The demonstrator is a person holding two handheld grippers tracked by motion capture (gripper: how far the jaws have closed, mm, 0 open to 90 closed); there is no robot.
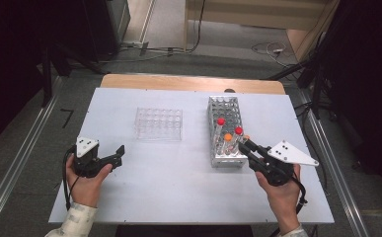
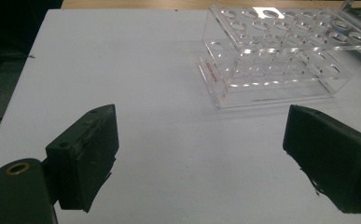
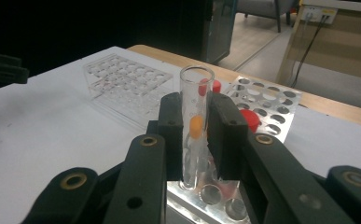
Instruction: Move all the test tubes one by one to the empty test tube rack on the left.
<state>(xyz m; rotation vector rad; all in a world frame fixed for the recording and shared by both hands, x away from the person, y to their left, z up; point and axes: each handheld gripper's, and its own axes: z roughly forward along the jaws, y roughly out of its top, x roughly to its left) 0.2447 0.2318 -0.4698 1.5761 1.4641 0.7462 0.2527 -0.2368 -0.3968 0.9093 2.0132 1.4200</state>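
Pinching an uncapped glass tube [image 3: 196,126] over the metal rack [image 1: 224,129], the right gripper [image 1: 246,146] has transfer pending (left gripper [image 1: 115,155] spread, idle; clear rack [image 1: 159,123] unfilled).

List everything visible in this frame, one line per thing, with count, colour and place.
Table: one, white, centre.
Clear rack: one, transparent, no tubes in it, left of centre.
Metal rack: one, silver, right of centre.
Capped tubes: two red, one orange, in the metal rack.
Open tube: one, clear, uncapped, gripped over the metal rack.
Left gripper: black, open, over bare table.
Right gripper: black, shut on the open tube.
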